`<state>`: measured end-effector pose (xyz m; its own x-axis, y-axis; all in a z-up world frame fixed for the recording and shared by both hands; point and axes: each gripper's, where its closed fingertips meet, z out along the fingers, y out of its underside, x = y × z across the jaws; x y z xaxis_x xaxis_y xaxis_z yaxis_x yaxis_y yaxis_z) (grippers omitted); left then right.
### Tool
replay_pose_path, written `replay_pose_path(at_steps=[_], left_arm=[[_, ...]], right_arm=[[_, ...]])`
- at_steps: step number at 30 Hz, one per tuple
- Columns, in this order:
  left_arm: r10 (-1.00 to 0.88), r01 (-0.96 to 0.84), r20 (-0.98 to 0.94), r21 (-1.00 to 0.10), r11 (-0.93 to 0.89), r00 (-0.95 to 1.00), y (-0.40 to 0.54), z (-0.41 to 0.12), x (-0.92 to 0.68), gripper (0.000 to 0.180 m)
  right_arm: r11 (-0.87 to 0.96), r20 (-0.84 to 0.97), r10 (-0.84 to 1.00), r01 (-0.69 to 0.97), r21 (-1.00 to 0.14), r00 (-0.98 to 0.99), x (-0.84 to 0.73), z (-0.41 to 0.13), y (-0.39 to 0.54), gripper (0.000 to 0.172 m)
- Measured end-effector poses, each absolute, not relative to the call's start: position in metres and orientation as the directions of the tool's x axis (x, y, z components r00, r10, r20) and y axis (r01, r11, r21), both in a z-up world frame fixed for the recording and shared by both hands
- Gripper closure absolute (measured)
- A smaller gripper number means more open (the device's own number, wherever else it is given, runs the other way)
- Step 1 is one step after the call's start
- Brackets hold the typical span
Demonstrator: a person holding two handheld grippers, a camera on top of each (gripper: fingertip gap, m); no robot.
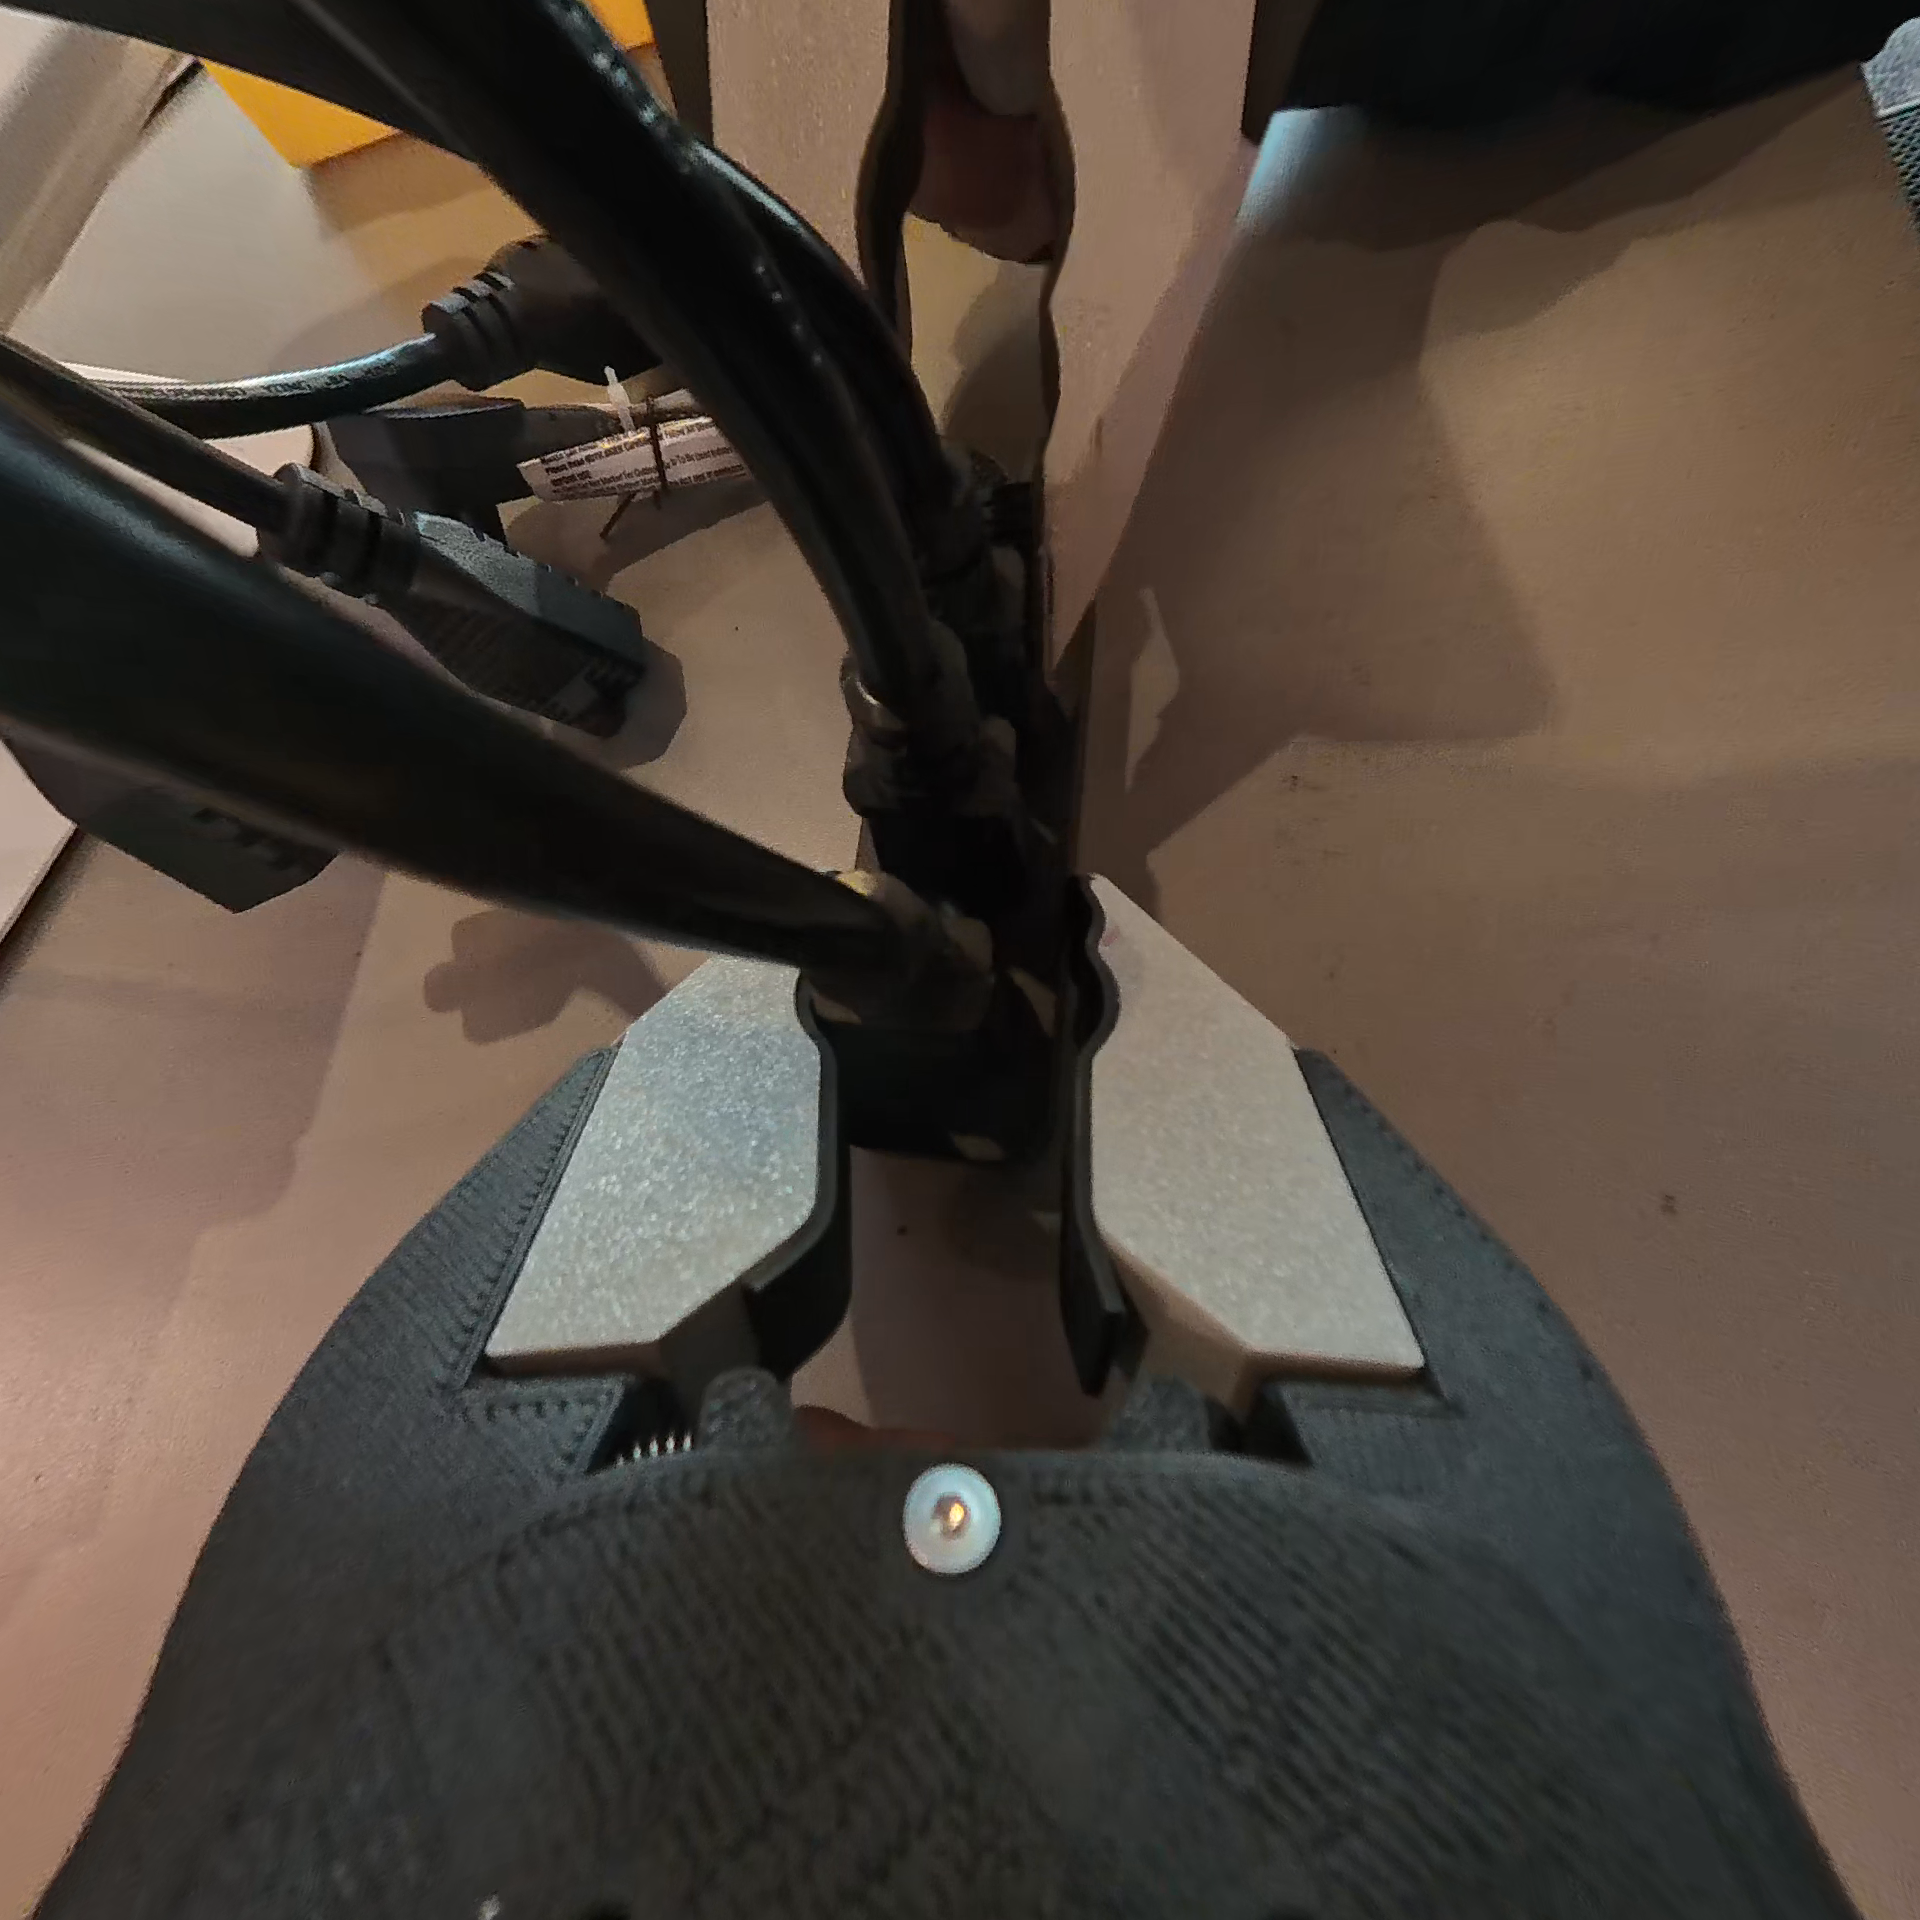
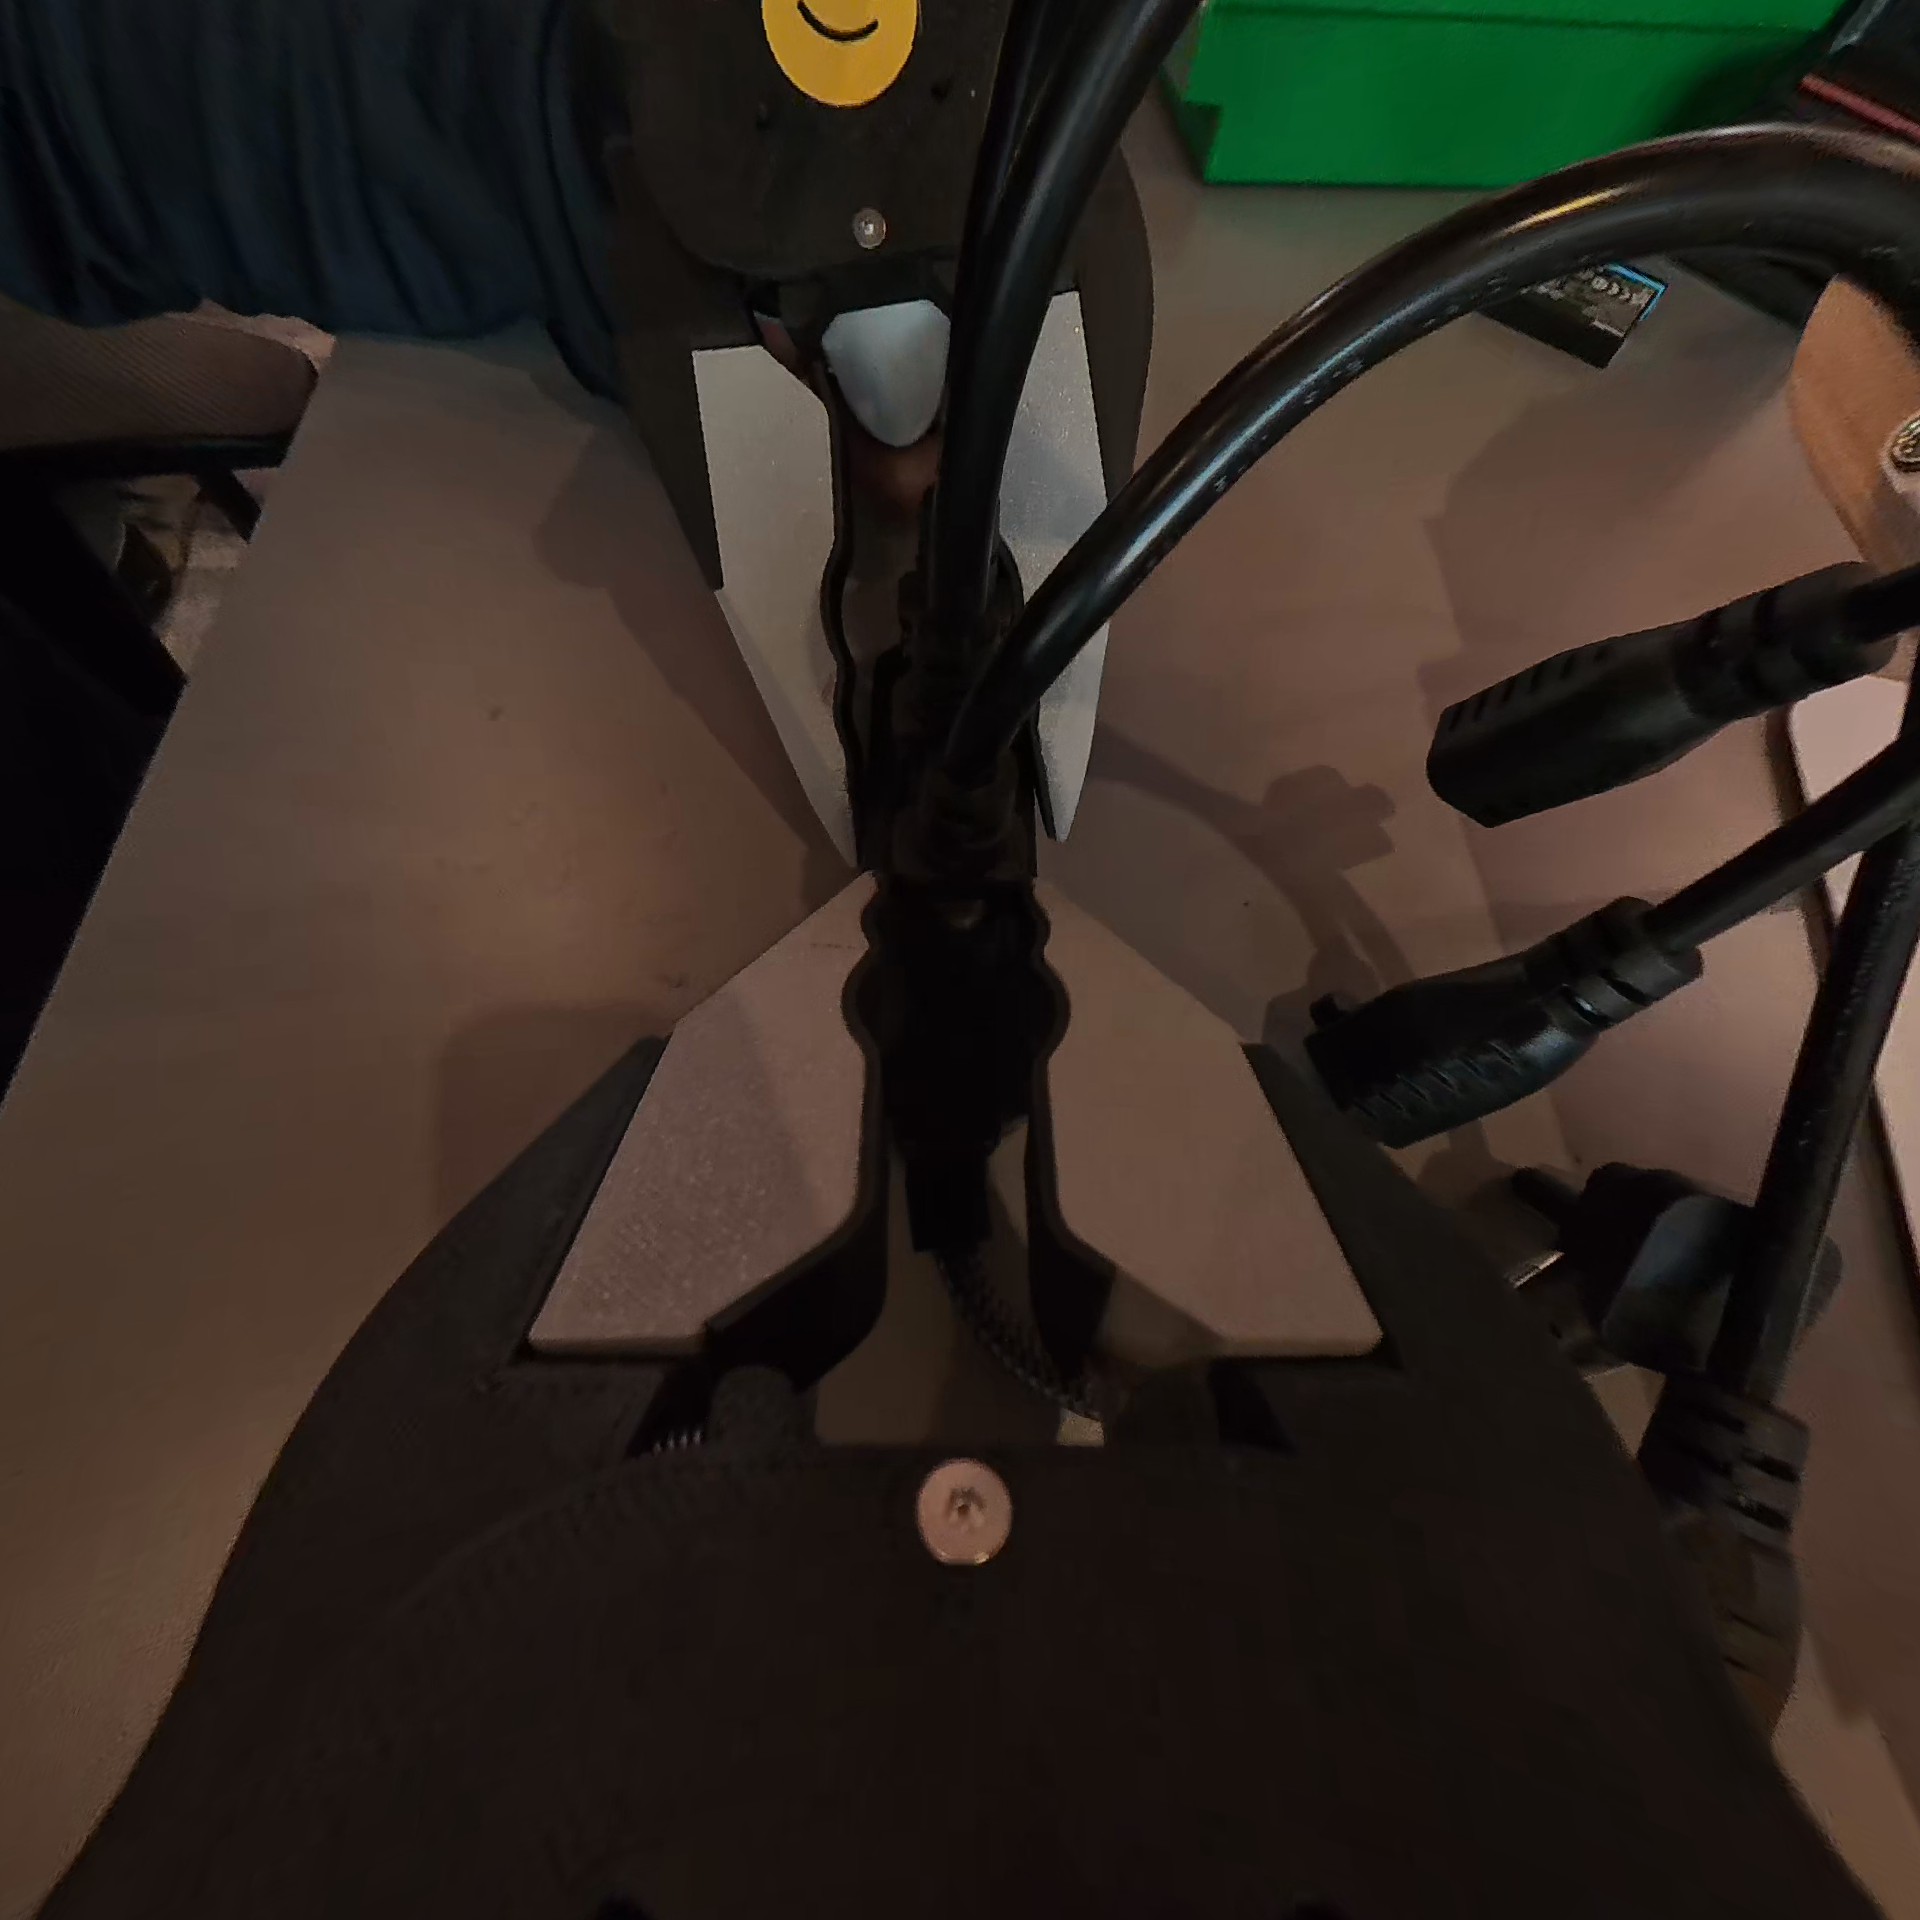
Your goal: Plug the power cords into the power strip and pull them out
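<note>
A black power strip (image 1: pixel 940 1081) lies end-on between my two grippers, above the tan table (image 1: pixel 1507 987). My left gripper (image 1: pixel 951 966) is shut on one end of it, pads against its sides. Several black cords (image 1: pixel 727 239) are plugged into it, one thick cord (image 1: pixel 416 727) right at my fingertips. In the right wrist view my right gripper (image 2: pixel 954 914) is shut on the strip's other end (image 2: pixel 951 1039), with a braided cable (image 2: pixel 987 1320) running back under it. The left gripper (image 2: pixel 956 821) faces it there, and plugged cords (image 2: pixel 1195 499) arch away to the right.
Loose black cord connectors lie on the table (image 2: pixel 416 831) at the right (image 2: pixel 1610 707), (image 2: pixel 1475 1039), (image 2: pixel 1662 1268) and in the left wrist view (image 1: pixel 499 613). A green box (image 2: pixel 1455 83) and a black adapter (image 2: pixel 1579 312) stand at the back. A white tag (image 1: pixel 634 468) hangs on a cord. My left gripper's tips are some 30 centimetres from the black adapter (image 2: pixel 1579 312).
</note>
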<state>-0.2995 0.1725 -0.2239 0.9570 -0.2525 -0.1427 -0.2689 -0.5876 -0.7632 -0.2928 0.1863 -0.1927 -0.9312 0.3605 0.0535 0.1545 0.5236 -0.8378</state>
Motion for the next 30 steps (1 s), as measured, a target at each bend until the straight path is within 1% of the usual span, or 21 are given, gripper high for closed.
replay_pose_path(at_steps=[7, 10, 15, 17, 20, 23, 27, 30], left_arm=[[-0.247, -0.265, -0.142, -0.763, -0.59, 0.959, 0.172, -0.224, -0.3, 0.138], [-0.228, -0.239, -0.123, -0.762, -0.601, 0.966, 0.17, -0.223, -0.305, 0.138], [-0.215, -0.245, -0.139, -0.745, -0.621, 0.967, 0.168, -0.224, -0.308, 0.138], [-0.212, -0.232, -0.127, -0.764, -0.603, 0.969, 0.17, -0.224, -0.308, 0.138], [-0.221, -0.211, -0.099, -0.796, -0.567, 0.97, 0.17, -0.216, -0.305, 0.138], [-0.228, -0.213, -0.101, -0.809, -0.548, 0.968, 0.172, -0.211, -0.303, 0.138], [-0.233, -0.153, -0.028, -0.828, -0.54, 0.972, 0.171, -0.207, -0.298, 0.138], [-0.21, -0.17, -0.068, -0.838, -0.519, 0.975, 0.167, -0.2, -0.304, 0.136]], right_arm=[[0.46, 0.012, 0.376, 0.175, -0.87, -0.927, -0.295, -0.185, 0.183, 0.151], [0.428, -0.03, 0.407, 0.22, -0.877, -0.913, -0.3, -0.184, 0.179, 0.151], [0.492, 0.043, 0.44, 0.201, -0.847, -0.897, -0.303, -0.186, 0.178, 0.15], [0.498, 0.042, 0.434, 0.201, -0.843, -0.9, -0.303, -0.186, 0.181, 0.15], [0.449, -0.02, 0.42, 0.227, -0.864, -0.907, -0.301, -0.182, 0.186, 0.15], [0.419, -0.037, 0.416, 0.228, -0.879, -0.909, -0.301, -0.176, 0.187, 0.151], [0.37, -0.065, 0.403, 0.227, -0.901, -0.913, -0.301, -0.168, 0.18, 0.15], [0.298, -0.107, 0.421, 0.249, -0.922, -0.901, -0.305, -0.158, 0.186, 0.15]])
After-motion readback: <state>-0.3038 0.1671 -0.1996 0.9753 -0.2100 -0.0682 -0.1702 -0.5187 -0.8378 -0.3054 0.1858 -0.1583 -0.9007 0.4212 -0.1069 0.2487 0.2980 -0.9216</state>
